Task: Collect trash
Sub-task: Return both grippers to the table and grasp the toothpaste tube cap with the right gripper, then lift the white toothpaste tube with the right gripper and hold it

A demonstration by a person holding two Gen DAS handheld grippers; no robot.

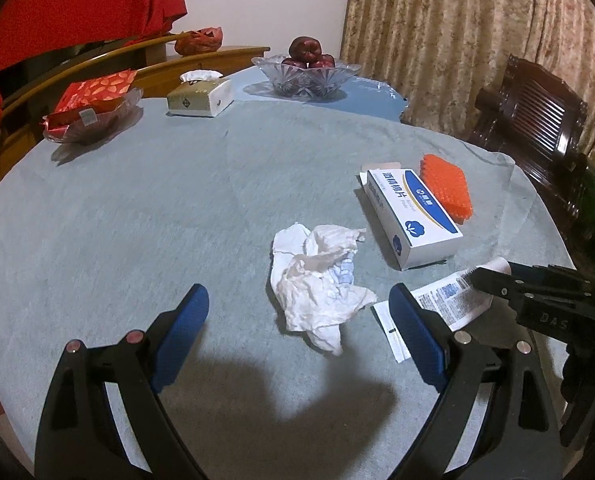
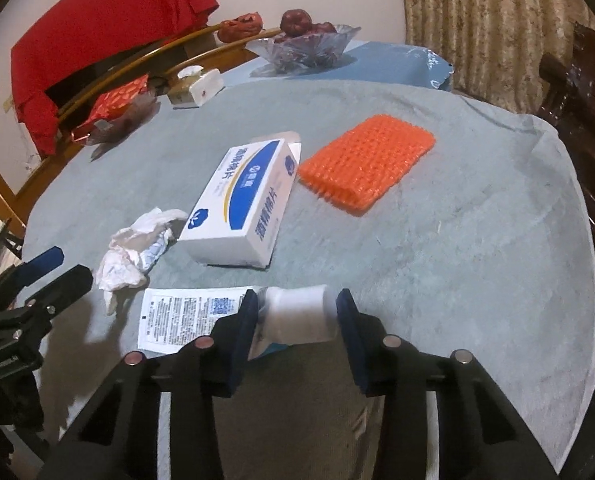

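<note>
Near the table's front edge, your right gripper (image 2: 295, 312) straddles a white packet (image 2: 297, 316) with a printed leaflet (image 2: 185, 316) just to its left; text and QR code are too small to read. Whether the pads touch the packet is unclear, so I cannot tell if it's gripped. Your left gripper (image 1: 297, 320) is spread wide, angled down, with the crumpled tissue (image 1: 317, 280) between its tips, untouched. White-and-blue box (image 2: 237, 208) carries Chinese characters and a cotton-flower logo, illegible beyond that. "DAS" is embossed on the right gripper's body in the left view. Orange bubble wrap (image 2: 365, 160) lies just beside the box. Tissue box (image 1: 199, 96), crystal fruit bowl (image 1: 305, 76) sit at the far edge. Chair (image 1: 537, 120) is cut off right.
</note>
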